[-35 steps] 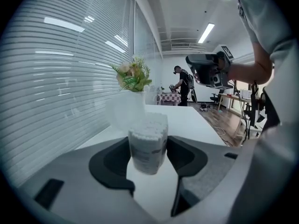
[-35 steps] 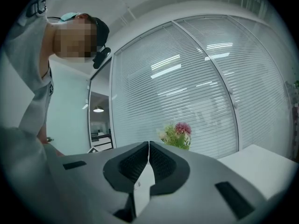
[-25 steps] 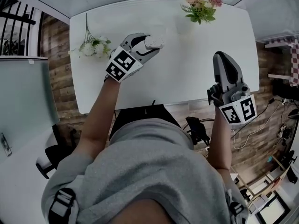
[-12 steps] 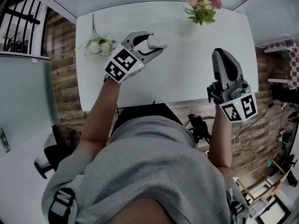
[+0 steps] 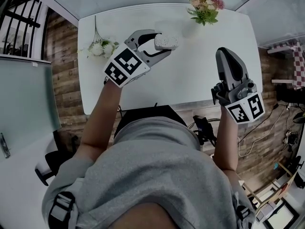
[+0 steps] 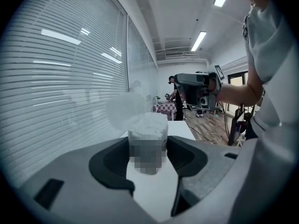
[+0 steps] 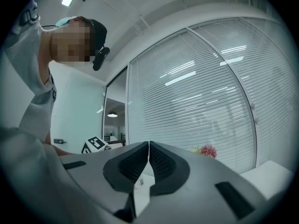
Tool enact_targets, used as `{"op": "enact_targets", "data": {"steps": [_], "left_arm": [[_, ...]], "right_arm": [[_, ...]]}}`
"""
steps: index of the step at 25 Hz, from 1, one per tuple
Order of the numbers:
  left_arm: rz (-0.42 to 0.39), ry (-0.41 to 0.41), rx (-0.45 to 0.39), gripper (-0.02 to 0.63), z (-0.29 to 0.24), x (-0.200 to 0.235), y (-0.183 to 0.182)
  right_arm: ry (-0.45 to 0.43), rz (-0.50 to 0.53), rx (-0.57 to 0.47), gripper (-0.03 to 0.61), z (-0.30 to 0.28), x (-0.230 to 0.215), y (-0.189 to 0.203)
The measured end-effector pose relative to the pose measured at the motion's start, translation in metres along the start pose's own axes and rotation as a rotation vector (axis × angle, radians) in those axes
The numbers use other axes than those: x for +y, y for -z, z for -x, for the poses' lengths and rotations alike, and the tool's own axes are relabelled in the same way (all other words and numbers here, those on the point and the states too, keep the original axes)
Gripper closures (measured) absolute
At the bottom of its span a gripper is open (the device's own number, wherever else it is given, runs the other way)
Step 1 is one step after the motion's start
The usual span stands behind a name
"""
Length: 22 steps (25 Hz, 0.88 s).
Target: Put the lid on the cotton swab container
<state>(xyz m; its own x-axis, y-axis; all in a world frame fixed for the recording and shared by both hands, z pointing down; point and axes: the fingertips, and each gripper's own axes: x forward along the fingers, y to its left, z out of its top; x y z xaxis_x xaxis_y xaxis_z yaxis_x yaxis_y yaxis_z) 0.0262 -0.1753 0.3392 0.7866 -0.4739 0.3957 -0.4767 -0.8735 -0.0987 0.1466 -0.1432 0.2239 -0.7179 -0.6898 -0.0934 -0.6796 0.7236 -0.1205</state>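
Note:
The cotton swab container [image 5: 167, 42] is a small clear tub packed with white swabs and has no lid on it. It sits between the jaws of my left gripper [image 5: 161, 43], which is shut on its sides over the white table [image 5: 200, 80]. In the left gripper view the tub [image 6: 147, 129] stands upright between the pads [image 6: 184, 155], with a pale translucent round shape [image 6: 124, 110] behind its top; I cannot tell whether that is the lid. My right gripper [image 5: 223, 55] hovers at the table's right front, shut [image 7: 149, 146] and empty.
A bunch of white flowers [image 5: 97, 47] lies at the table's left rear. A pink and yellow bouquet [image 5: 206, 5] stands at the back right. Wooden floor and cables [image 5: 267, 123] lie to the right of the table.
My left gripper has carried the container a little to the right and farther over the table. The right gripper has barely moved.

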Motion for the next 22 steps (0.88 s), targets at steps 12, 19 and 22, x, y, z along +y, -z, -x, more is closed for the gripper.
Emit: {"op": "enact_targets", "data": {"steps": [12, 19, 22], "left_arm": [[-0.045, 0.084, -0.009, 0.370, 0.006, -0.024, -0.031], [-0.047, 0.108, -0.003, 0.370, 0.009, -0.036, -0.032], [-0.050, 0.113, -0.002, 0.370, 0.011, -0.038, -0.033]], "right_arm": [[-0.043, -0.050, -0.008, 0.552, -0.004, 0.005, -0.004], [-0.059, -0.060, -0.014, 0.552, -0.006, 0.006, -0.005], [-0.069, -0.070, -0.005, 0.552, -0.009, 0.006, -0.004]]}}
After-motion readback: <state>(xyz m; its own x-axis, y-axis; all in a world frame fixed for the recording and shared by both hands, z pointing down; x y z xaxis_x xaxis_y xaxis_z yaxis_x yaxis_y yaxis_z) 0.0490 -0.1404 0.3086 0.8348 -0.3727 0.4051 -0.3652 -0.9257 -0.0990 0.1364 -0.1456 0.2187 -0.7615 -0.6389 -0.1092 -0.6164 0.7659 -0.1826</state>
